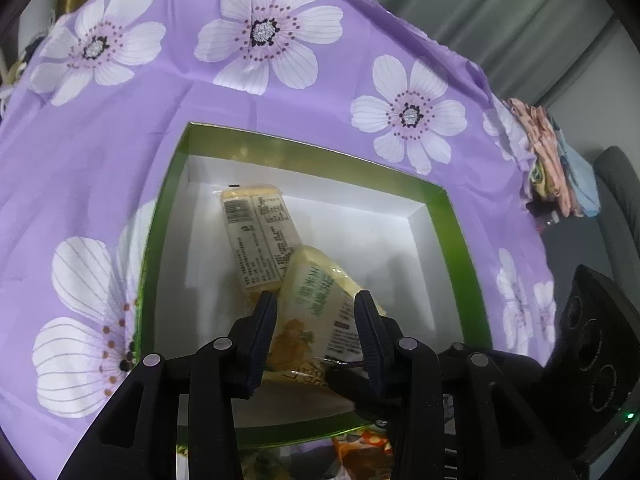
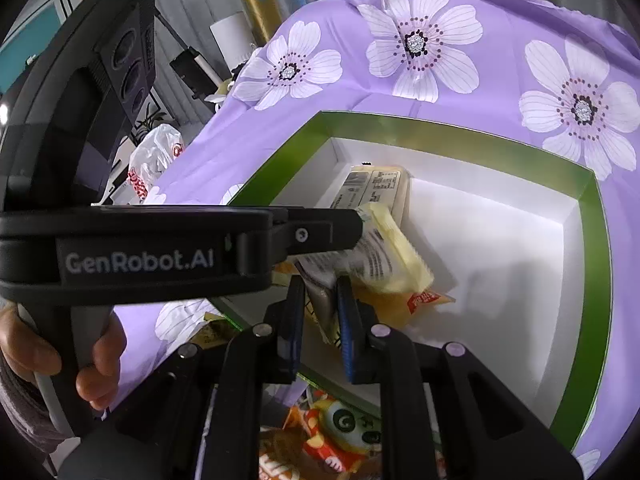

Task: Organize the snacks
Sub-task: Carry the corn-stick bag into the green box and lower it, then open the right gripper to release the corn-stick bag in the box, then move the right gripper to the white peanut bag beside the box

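A green-rimmed box (image 1: pixel 304 152) with a white inside sits on the purple flowered cloth; it also shows in the right wrist view (image 2: pixel 588 280). A pale yellow snack bar (image 1: pixel 256 240) lies in it, label up. My left gripper (image 1: pixel 316 300) is shut on a second yellow snack pack (image 1: pixel 316 304), held over the box's near part. My right gripper (image 2: pixel 320 284) is shut on a thin snack packet (image 2: pixel 320 304) at the box's near edge, just under the left gripper's body (image 2: pixel 140 256).
An orange cartoon-print snack bag (image 2: pixel 340 432) lies in front of the box. A white plastic bag (image 2: pixel 154 156) sits beyond the table's left edge. Folded clothes (image 1: pixel 556 156) lie at the far right. The person's hand (image 2: pixel 60 352) holds the left gripper's handle.
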Motion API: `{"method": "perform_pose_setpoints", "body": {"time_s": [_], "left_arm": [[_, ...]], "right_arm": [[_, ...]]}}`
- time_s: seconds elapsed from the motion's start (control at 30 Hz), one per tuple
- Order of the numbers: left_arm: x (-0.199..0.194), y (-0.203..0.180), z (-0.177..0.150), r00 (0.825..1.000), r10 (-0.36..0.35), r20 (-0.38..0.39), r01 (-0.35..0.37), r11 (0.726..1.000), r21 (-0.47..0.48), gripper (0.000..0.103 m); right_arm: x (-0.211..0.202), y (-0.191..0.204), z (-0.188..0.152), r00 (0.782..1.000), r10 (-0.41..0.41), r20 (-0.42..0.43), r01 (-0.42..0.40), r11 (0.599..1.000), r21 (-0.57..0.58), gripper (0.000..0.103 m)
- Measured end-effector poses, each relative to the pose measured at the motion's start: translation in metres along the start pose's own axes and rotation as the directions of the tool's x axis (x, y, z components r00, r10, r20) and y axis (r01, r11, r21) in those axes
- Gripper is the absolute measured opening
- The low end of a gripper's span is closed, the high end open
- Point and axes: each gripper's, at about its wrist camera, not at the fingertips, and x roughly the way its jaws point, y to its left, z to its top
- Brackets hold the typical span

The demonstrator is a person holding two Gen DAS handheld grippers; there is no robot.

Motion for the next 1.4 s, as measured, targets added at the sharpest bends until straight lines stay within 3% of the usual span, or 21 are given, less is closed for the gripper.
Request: {"method": "perform_pose_setpoints", "body": {"time_s": [0.03, 0.13, 0.17, 0.4, 0.63, 1.03, 1.4], "left_arm": [[-0.002, -0.001, -0.001, 1.0, 0.013, 0.006, -0.013, 1.0, 0.003, 0.044], [-0.012, -0.002, -0.004, 0.998, 0.048, 0.032, -0.048, 0.999, 0.004, 0.081], [-0.017, -0.002, -0.005, 0.997, 0.056, 0.047, -0.056, 0.998, 0.003, 0.083], [-0.048, -0.013, -0.015, 0.99, 0.089, 0.109, -0.092, 0.995, 0.031, 0.084], [-0.083, -0.02, -0.034, 0.981, 0.09, 0.169, -0.099, 0.994, 0.046, 0.097], [-0.121, -0.013, -0.082, 0.977, 0.09, 0.192, -0.095, 0.995, 0.019, 0.097], [-0.122, -0.001, -0.121, 0.986, 0.069, 0.149, -0.064, 0.997, -0.035, 0.097]], "right_arm": [[-0.002, 0.0, -0.001, 1.0, -0.007, 0.003, 0.007, 1.0, 0.002, 0.019], [-0.01, 0.0, -0.005, 0.999, -0.023, 0.022, 0.023, 1.0, 0.01, 0.026], [-0.014, -0.001, -0.006, 0.999, -0.025, 0.033, 0.024, 1.0, 0.019, 0.032], [-0.053, 0.002, -0.018, 0.991, -0.068, 0.119, 0.063, 0.997, 0.041, 0.056], [-0.095, 0.012, -0.038, 0.977, -0.095, 0.189, 0.085, 0.995, 0.057, 0.075], [-0.137, 0.022, -0.083, 0.97, -0.102, 0.219, 0.081, 0.992, 0.101, 0.077], [-0.134, 0.039, -0.117, 0.984, -0.052, 0.172, 0.04, 0.997, 0.071, 0.077]]}}
